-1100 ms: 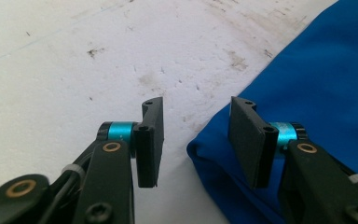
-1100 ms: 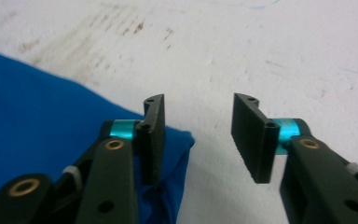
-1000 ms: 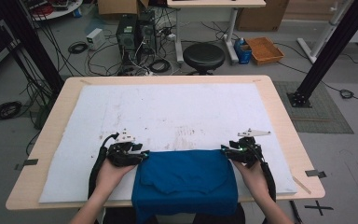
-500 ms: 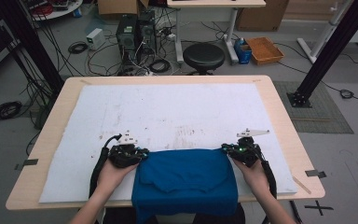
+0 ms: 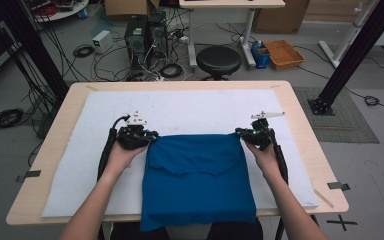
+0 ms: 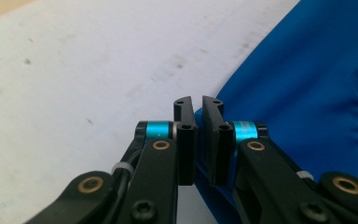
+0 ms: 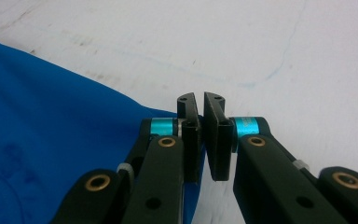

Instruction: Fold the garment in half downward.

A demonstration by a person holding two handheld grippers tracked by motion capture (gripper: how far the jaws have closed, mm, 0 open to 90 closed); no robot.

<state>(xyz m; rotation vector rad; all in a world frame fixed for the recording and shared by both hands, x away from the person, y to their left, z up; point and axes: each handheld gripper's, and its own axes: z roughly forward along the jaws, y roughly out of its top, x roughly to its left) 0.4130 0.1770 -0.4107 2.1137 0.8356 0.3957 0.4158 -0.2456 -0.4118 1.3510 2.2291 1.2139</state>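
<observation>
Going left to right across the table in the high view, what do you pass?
Left gripper → blue cloth → right gripper, all lying on the white mat.

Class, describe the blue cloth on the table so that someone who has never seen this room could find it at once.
Start at the wooden table covered by a white mat. On the mat's near half, hanging over the front edge, lies the blue cloth, its far corners pinched by the left hand-held gripper and the right hand-held gripper. It is the single strongly coloured thing on the pale mat.
</observation>
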